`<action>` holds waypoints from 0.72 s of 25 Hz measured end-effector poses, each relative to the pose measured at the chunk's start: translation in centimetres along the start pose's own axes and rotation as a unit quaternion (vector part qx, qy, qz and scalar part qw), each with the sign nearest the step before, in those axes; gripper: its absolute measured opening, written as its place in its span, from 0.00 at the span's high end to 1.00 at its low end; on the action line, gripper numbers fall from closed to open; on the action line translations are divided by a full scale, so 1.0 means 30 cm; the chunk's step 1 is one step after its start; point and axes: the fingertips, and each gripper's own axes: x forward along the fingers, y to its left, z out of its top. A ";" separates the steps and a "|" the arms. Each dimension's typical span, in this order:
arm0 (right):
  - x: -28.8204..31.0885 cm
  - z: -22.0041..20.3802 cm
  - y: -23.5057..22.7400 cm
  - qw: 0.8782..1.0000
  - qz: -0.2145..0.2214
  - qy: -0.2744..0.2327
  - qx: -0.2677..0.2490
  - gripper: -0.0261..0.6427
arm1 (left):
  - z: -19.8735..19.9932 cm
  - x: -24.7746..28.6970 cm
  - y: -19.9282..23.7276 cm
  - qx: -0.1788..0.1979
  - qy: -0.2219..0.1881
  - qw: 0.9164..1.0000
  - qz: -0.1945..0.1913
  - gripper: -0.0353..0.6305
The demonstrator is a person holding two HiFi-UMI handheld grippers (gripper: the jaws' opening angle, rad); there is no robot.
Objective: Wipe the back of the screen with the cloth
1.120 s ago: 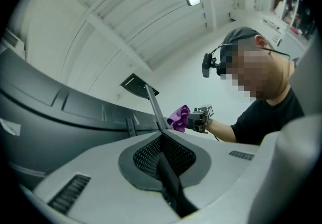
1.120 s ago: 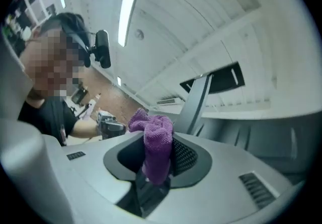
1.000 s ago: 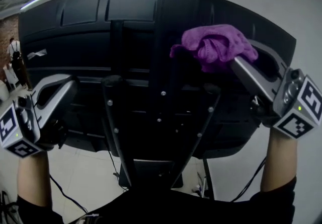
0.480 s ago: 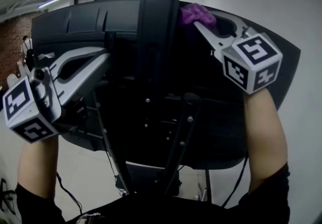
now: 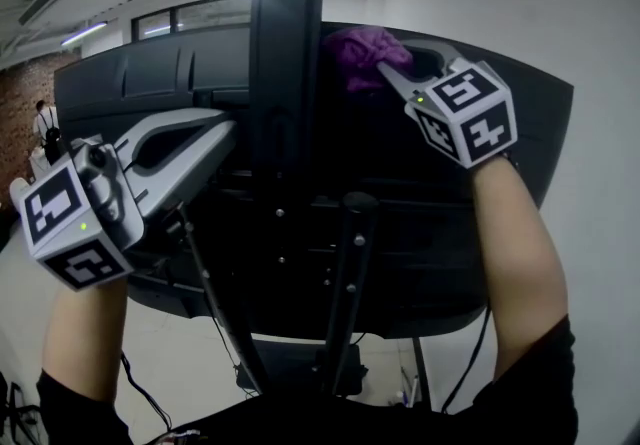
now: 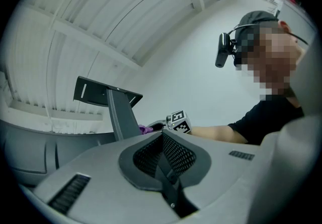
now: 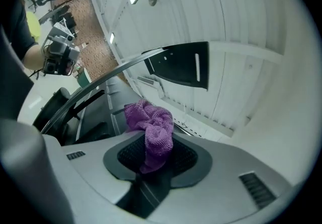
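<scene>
The black back of the screen [image 5: 150, 73] fills the head view, with its stand column [image 5: 283, 63] running up the middle. A purple cloth [image 5: 362, 51] is pressed against the upper back of the screen, just right of the column. My right gripper [image 5: 388, 71] is shut on the cloth; in the right gripper view the cloth [image 7: 152, 130] bunches out from between the pads of my right gripper [image 7: 151, 156]. My left gripper [image 5: 226, 133] is shut on nothing, left of the column at mid height. In the left gripper view, my left gripper [image 6: 162, 138] points past the column [image 6: 121, 113] toward the cloth [image 6: 145, 129].
Thin bracket struts [image 5: 345, 273] and cables [image 5: 135, 378] hang below the screen. A white wall [image 5: 560, 23] stands to the right. Ceiling lights [image 5: 85, 33] run above. A person [image 5: 44, 133] stands far off at the left.
My right gripper has carried the cloth up and left to the top of the screen's back beside the column. My left gripper has risen toward the column.
</scene>
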 end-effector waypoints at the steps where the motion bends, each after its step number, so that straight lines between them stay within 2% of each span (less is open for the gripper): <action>1: -0.018 -0.020 -0.026 1.000 -0.004 0.003 0.006 0.77 | 0.002 0.013 -0.008 0.001 -0.002 1.000 -0.002 0.96; 5: -0.094 -0.105 -0.123 0.999 -0.029 0.025 -0.004 0.77 | 0.008 0.068 -0.041 0.007 -0.005 1.000 -0.003 0.96; 8: -0.125 -0.139 -0.157 0.999 -0.030 0.030 0.003 0.77 | 0.012 0.089 -0.054 0.012 -0.008 1.000 0.001 0.96; 13: -0.130 -0.125 -0.149 0.999 -0.034 0.031 -0.021 0.77 | 0.029 0.120 -0.059 0.019 -0.007 1.000 0.007 0.96; 18: -0.102 -0.070 -0.097 0.999 -0.034 0.009 -0.039 0.77 | 0.051 0.123 -0.048 0.032 -0.002 0.999 0.011 0.96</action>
